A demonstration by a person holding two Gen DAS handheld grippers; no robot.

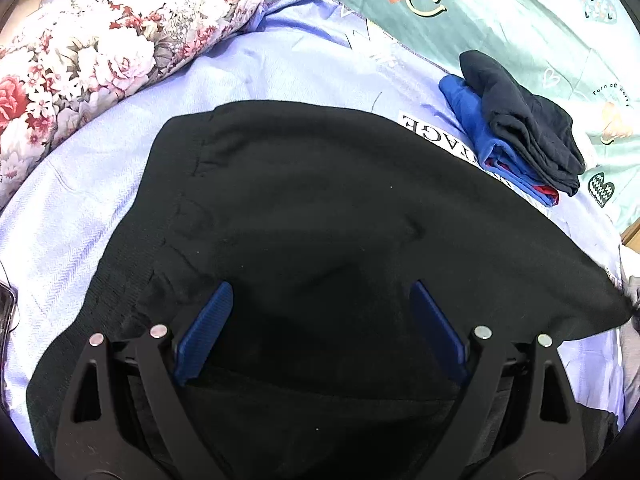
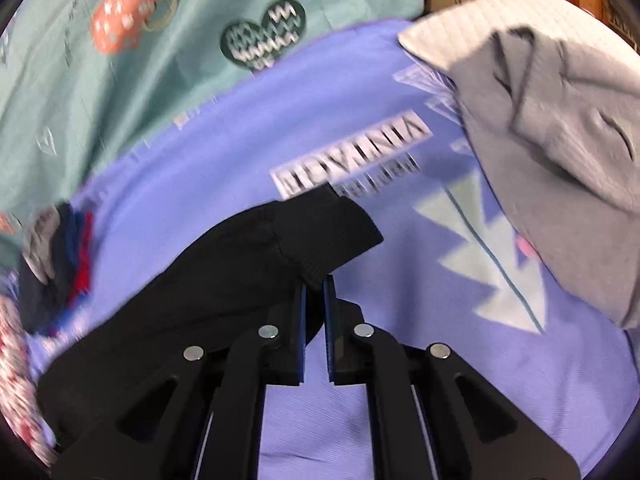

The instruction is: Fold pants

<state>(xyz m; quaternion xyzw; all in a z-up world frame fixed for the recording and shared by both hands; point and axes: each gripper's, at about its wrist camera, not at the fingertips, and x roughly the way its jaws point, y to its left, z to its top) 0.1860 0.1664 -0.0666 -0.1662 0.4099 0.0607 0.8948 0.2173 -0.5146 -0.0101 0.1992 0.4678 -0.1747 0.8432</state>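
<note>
A bed (image 1: pixel 60 208) covered by a lilac blanket (image 2: pixel 224 152) is seen in both views, with a green quilt (image 1: pixel 500 20) beyond it and a floral pillow (image 1: pixel 100 52) at the far left. The black pants (image 1: pixel 320 208) are spread over the blanket, filling the middle of the left wrist view; a ribbed band runs along their left edge. In the right wrist view a ribbed end of the pants (image 2: pixel 320 236) is lifted toward the camera. A grey garment (image 2: pixel 560 152) lies to the right, and a small stack of folded clothes (image 1: pixel 516 140) sits near the pants' far edge.

The left gripper (image 1: pixel 322 320) is held over the pants with its jaws spread wide, nothing between them. The right gripper (image 2: pixel 314 312) has its jaws nearly pressed together, and the ribbed end appears to be pinched at their tips, though the exact contact is blurred.

The step in hand is judged to be a fold, one end being carried across by the right gripper. The next move would call for that end to be laid over the spread cloth with edges matched, while the body is pinned or smoothed by the left gripper.
</note>
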